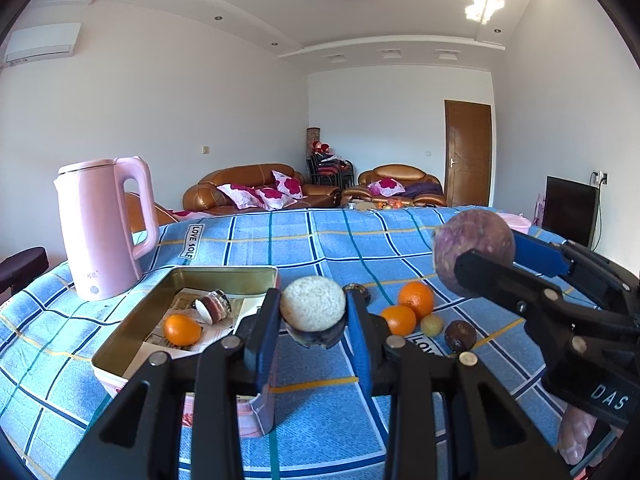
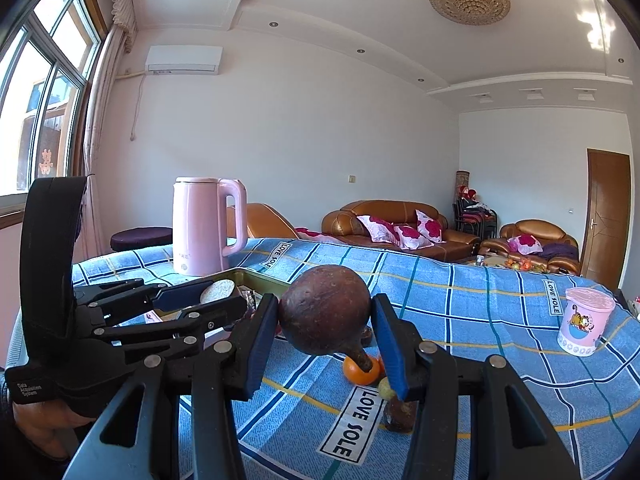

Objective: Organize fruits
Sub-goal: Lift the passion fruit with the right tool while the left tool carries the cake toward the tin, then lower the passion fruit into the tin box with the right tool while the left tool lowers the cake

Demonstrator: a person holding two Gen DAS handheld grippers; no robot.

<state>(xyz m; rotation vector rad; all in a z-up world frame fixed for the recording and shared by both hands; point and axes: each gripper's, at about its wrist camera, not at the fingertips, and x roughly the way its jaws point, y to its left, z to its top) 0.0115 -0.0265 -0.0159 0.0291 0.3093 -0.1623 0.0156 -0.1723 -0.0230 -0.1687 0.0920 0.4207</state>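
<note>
The left gripper (image 1: 313,314), black-framed with blue pads, points nearly level over the blue checked tablecloth (image 1: 320,240) and is clenched on a halved dark-skinned fruit with pale cut flesh (image 1: 313,309), held just beside the right edge of the open rectangular gold tin (image 1: 120,328). The right gripper (image 2: 325,320) sits to its right at about the same height, its pads pressed on a whole round brown-purple fruit with a short stem (image 2: 325,308), lifted clear of the cloth.

Inside the tin lie a small orange fruit (image 1: 182,330) and another cut dark piece (image 1: 212,306) on printed paper. On the cloth between the grippers rest two oranges (image 1: 416,300), a small yellow-green fruit (image 1: 432,325) and a dark wrinkled fruit (image 1: 460,335); in the right wrist view these are mostly hidden behind the held fruit and the right pad. A tall pink electric kettle (image 1: 104,228) stands behind the tin. Only fingertips of the hands show, at the frames' lower edges; the fisheye rim cuts off the rest.
</note>
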